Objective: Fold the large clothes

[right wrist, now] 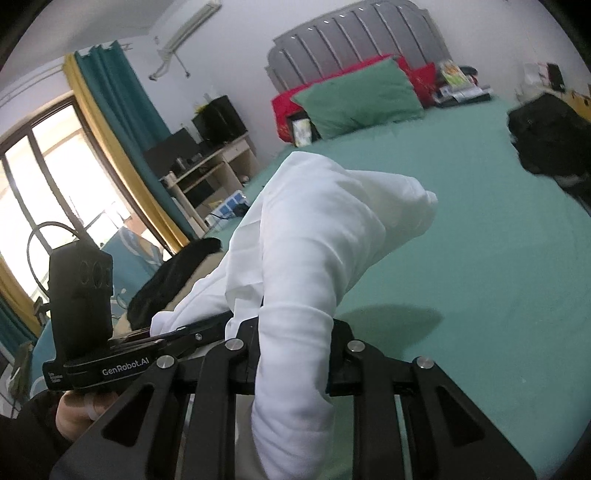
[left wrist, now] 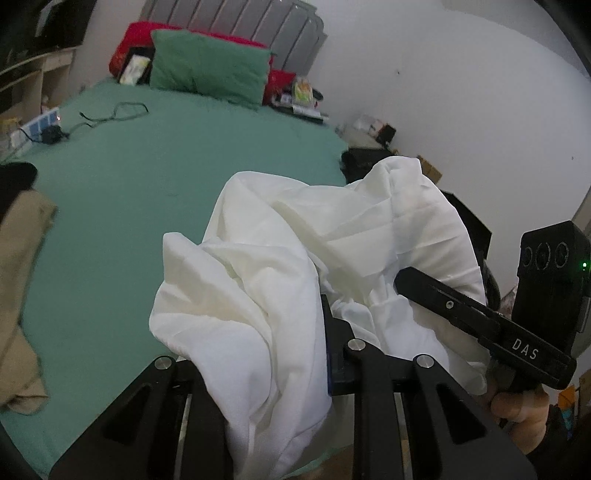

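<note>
A large white garment (left wrist: 303, 266) is bunched up and held above the green bed (left wrist: 147, 177). My left gripper (left wrist: 295, 354) is shut on a fold of it; the cloth drapes over and hides the fingertips. My right gripper (right wrist: 291, 347) is shut on another part of the white garment (right wrist: 314, 229), which bulges up over its jaws. In the left wrist view the right gripper (left wrist: 480, 317) comes in from the right, its tip buried in the cloth. In the right wrist view the left gripper (right wrist: 192, 336) sits at the left, close beside mine.
A green pillow (left wrist: 210, 70) and red bedding (left wrist: 147, 33) lie at the headboard. A tan garment (left wrist: 18, 280) and a black one (right wrist: 173, 273) lie at the bed's left edge. A black bag (right wrist: 550, 140) is at the right, a cable (left wrist: 110, 114) and power strip (left wrist: 40, 123) at the far left.
</note>
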Demonstrator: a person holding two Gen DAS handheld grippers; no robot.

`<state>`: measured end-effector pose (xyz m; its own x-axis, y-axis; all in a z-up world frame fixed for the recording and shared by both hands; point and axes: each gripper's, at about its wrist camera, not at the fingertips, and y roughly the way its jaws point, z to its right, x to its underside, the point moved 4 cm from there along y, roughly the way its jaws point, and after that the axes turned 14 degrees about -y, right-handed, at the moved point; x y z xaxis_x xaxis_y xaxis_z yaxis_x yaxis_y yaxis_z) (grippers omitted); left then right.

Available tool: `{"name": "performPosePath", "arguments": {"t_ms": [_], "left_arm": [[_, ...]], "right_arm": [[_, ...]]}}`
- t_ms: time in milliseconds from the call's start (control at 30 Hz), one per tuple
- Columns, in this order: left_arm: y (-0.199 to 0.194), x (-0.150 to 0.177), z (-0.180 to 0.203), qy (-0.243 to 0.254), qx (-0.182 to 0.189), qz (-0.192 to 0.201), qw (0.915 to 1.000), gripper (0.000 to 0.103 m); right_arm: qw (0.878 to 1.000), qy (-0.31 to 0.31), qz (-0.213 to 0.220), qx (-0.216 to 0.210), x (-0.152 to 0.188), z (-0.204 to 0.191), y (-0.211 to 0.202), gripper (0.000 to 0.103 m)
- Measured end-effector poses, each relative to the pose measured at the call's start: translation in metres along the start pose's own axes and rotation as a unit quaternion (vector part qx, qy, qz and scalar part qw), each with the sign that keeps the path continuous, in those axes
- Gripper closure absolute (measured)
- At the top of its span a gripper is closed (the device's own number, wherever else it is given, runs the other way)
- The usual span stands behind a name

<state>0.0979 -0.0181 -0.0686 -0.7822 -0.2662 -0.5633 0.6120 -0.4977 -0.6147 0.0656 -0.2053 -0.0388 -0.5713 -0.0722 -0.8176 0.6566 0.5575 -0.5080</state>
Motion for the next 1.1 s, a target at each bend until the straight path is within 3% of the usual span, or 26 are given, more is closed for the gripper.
{"name": "performPosePath", "arguments": {"t_ms": [333,567,800,1100], "left_arm": [[-0.043,-0.036,-0.048,-0.020,-0.003,0.051,0.9985,0.080],[-0.049,-0.063,-0.099,-0.031,-0.035,0.073,0.9962,0.080],[-0.036,-0.084,-0.149,-0.038,-0.076,0.078,0.9933,0.080],[-0.002,-0.095,-0.198,-0.057,-0.124,0.056,0.9891,0.080]], "right_arm": [[0.998,-0.055,0.005,-0.007,-0.035,-0.049,0.041,0.082],[0.998,-0.055,0.000,-0.024,-0.040,-0.072,0.093,0.082],[0.998,-0.053,-0.002,-0.044,-0.039,-0.085,0.146,0.082],[0.998,-0.029,-0.021,-0.057,-0.019,-0.076,0.208,0.082]]}}
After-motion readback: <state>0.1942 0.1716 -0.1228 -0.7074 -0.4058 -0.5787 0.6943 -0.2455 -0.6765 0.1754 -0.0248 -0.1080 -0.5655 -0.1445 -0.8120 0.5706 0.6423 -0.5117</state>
